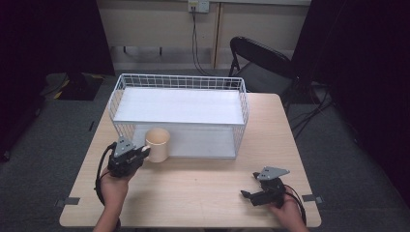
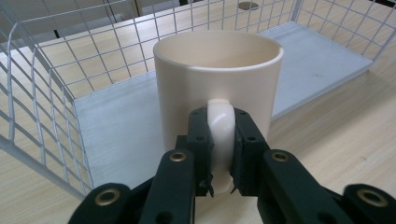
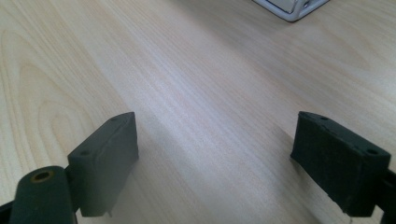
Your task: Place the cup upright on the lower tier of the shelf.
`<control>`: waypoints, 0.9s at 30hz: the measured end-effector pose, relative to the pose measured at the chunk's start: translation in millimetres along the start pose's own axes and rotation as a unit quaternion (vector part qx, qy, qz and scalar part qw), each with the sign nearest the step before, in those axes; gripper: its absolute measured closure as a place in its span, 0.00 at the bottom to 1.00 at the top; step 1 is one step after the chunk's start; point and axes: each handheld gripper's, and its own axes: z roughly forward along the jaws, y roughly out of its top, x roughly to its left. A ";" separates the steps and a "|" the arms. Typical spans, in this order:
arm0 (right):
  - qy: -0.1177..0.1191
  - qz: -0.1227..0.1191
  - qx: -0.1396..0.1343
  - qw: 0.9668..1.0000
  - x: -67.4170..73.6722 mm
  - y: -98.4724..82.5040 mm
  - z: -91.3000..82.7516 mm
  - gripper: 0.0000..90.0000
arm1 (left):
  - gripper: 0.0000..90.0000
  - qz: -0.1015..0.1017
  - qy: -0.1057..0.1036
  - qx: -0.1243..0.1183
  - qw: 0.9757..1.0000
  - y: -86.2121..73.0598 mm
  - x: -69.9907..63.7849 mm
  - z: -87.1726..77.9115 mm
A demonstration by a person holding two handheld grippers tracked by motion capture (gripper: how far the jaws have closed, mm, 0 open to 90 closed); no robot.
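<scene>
A cream mug (image 1: 158, 144) stands upright at the front left of the white wire basket (image 1: 179, 80), in the open lower level. My left gripper (image 1: 139, 153) is shut on the mug's handle (image 2: 220, 135); both black pads press on its sides, and the mug (image 2: 219, 79) rises right behind them. My right gripper (image 1: 247, 192) rests low over the table (image 1: 203, 186) at the front right, jaws wide apart with only bare wood between them (image 3: 215, 140).
The basket has a white shelf (image 1: 179, 106) on top and a white floor plate (image 2: 121, 126) below. A black folding chair (image 1: 258, 65) stands behind the table's far right corner. A corner of the basket's base (image 3: 292, 7) lies ahead of the right gripper.
</scene>
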 end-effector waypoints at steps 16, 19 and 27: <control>0.000 0.000 0.000 1.000 0.1 -0.1 -0.1 0.15 | 0.89 0.001 0.016 0.001 1.000 2.7 -1.2 12.2; 0.000 0.000 0.000 1.000 0.1 -0.1 -0.1 0.15 | 0.89 0.000 0.019 0.001 1.000 2.2 -1.2 13.3; 0.000 0.000 0.000 1.000 0.1 -0.1 -0.1 0.15 | 0.89 -0.002 0.022 0.001 1.000 1.0 -0.9 16.7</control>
